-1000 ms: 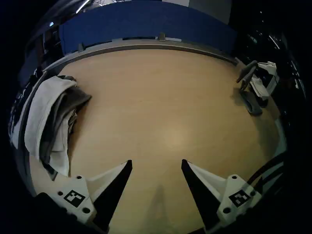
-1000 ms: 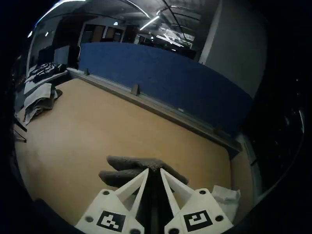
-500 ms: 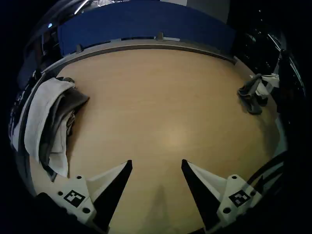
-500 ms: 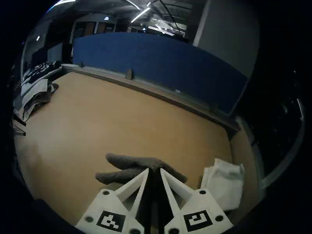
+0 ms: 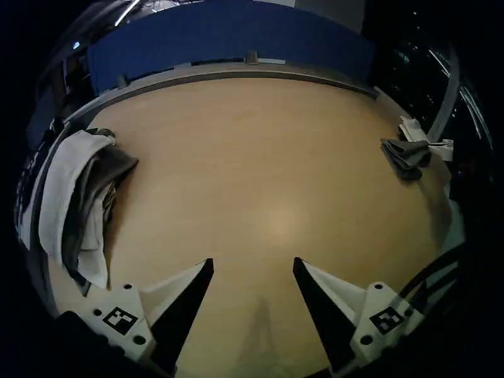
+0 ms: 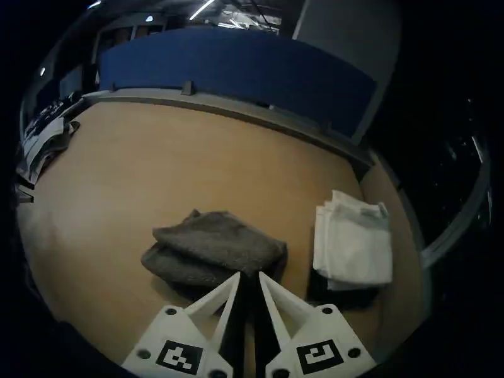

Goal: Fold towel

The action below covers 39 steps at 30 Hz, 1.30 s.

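One grey towel (image 6: 214, 246), pinched by the right gripper (image 6: 249, 277), lies beside one white towel (image 6: 353, 242); the left gripper (image 5: 252, 264) is spread.

L gripper (image 5: 252, 266) agape; towel pile (image 5: 74, 196) nr

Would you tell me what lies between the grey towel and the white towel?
Nothing: a narrow strip of bare table separates the grey towel from the white towel, in the right gripper view.

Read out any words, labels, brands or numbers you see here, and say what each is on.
No readable text anywhere.
The left gripper and right gripper carry only black-and-white square markers, no letters.
The grey towel and white towel show no legible label.
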Motion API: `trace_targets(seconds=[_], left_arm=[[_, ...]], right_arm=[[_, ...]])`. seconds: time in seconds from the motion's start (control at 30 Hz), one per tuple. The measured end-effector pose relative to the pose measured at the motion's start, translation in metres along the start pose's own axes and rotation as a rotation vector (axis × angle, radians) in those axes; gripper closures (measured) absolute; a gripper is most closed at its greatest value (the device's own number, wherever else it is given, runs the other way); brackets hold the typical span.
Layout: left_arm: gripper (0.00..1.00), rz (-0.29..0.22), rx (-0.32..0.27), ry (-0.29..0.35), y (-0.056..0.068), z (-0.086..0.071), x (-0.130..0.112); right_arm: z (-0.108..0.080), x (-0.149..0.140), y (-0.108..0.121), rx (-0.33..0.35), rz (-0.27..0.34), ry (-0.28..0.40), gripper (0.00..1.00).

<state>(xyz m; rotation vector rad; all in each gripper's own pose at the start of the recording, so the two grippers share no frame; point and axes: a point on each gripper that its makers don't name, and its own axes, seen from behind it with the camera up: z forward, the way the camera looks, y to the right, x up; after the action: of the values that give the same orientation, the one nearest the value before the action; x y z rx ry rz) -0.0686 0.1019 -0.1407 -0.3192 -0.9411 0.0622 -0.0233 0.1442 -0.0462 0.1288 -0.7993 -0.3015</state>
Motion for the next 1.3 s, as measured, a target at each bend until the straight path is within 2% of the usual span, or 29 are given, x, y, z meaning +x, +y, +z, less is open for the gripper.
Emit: trace_targets(seconds=[0.2, 0.53, 0.83, 1.0, 1.3], left_arm=[[0.06, 0.01, 0.002, 0.001, 0.001, 0.0, 0.0], [0.06, 0.011, 0.012, -0.001, -0.001, -0.003, -0.002], [0.06, 0.019, 0.013, -0.003, -0.002, -0.003, -0.002], [0.06, 0.024, 0.011, -0.004, -0.002, -0.004, -0.001], [0.06, 0.024, 0.006, -0.001, -0.001, -0.004, 0.0]], right_arm=[[0.005, -0.035, 0.005, -0.029, 0.009, -0.07, 0.95], [0.022, -0.085, 0.002, -0.072, 0.084, -0.181, 0.95], [0.025, -0.101, 0.004, -0.109, 0.139, -0.209, 0.83], [0.025, -0.106, 0.007, -0.125, 0.141, -0.23, 0.69], [0.013, -0.111, 0.009, -0.148, 0.134, -0.233, 0.12]])
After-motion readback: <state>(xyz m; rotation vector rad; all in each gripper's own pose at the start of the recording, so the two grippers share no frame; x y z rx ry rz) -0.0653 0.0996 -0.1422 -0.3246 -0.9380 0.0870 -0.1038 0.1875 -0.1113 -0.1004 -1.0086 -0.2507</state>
